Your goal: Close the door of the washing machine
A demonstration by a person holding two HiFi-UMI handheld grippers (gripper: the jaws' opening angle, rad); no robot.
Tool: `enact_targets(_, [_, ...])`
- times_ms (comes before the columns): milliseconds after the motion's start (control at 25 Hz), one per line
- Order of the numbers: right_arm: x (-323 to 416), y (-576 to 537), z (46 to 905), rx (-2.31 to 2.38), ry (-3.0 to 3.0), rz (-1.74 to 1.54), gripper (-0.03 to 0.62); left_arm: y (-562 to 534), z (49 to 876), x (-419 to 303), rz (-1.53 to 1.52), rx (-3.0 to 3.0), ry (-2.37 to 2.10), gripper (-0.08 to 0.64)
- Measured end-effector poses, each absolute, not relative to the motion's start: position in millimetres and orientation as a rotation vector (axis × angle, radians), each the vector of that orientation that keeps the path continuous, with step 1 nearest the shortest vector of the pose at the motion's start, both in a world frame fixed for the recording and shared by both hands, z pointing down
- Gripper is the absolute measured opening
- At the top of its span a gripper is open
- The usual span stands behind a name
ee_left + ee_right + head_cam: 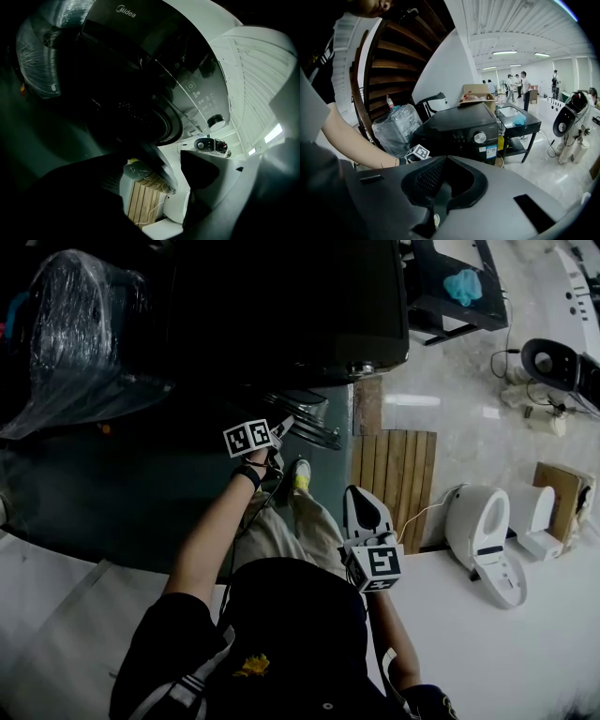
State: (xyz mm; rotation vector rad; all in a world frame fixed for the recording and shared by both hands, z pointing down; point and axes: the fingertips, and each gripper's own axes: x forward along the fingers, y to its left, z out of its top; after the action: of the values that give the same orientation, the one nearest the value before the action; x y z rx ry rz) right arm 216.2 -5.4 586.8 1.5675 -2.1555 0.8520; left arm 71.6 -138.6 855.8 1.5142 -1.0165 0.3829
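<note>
The black washing machine [281,306] stands at the top of the head view, its round door [309,418] swung open toward me. My left gripper [281,430] is at the door's edge. In the left gripper view the washing machine [140,70] fills the frame, and the door's rim [161,164] passes between the spread jaws of the left gripper [152,164], which is open. My right gripper [364,498] hangs back near my body, shut and empty. The right gripper view shows the right gripper [440,199] with its tips together, and the machine [459,126] beyond.
A plastic-wrapped bundle [75,324] sits left of the machine. A slatted wooden board [394,474] lies on the floor to the right, with white toilet seats [483,531] beside it. A black table [459,287] with a blue cloth stands at the back right. People [520,86] stand far off.
</note>
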Motion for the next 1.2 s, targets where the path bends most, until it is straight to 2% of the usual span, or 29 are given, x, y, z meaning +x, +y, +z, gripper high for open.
enact_targets(480, [225.5, -15.9, 591.4, 1.566, -2.149, 0.858, 0.028, -174.2, 852.4, 87.2, 0.291, 1.508, -1.028, 0.390])
enact_targets(680, [233.0, -15.9, 591.0, 1.575, -2.134, 0.853, 0.028, -195.1, 851.8, 91.0, 0.275, 1.526, -1.041, 0.364])
enact_targets(800, [239.3, -15.7, 590.9, 1.583, -2.119, 0.845, 0.028, -220.3, 852.9, 91.6, 0.162, 1.443, -1.038, 0.305])
enact_targets(1120, [247.0, -12.6, 581.7, 1.611, -2.110, 0.806, 0.028, -231.9, 850.1, 89.7, 0.113, 1.461, -1.017, 0.283])
enact_targets(1160, [248.2, -13.5, 580.0, 1.621, -2.112, 0.799, 0.028, -229.1, 846.9, 89.8, 0.116, 1.484, -1.019, 0.264])
enact_targets(1200, [248.7, -15.6, 577.7, 1.629, -2.117, 0.791, 0.028, -226.9, 841.8, 90.1, 0.116, 1.507, -1.023, 0.203])
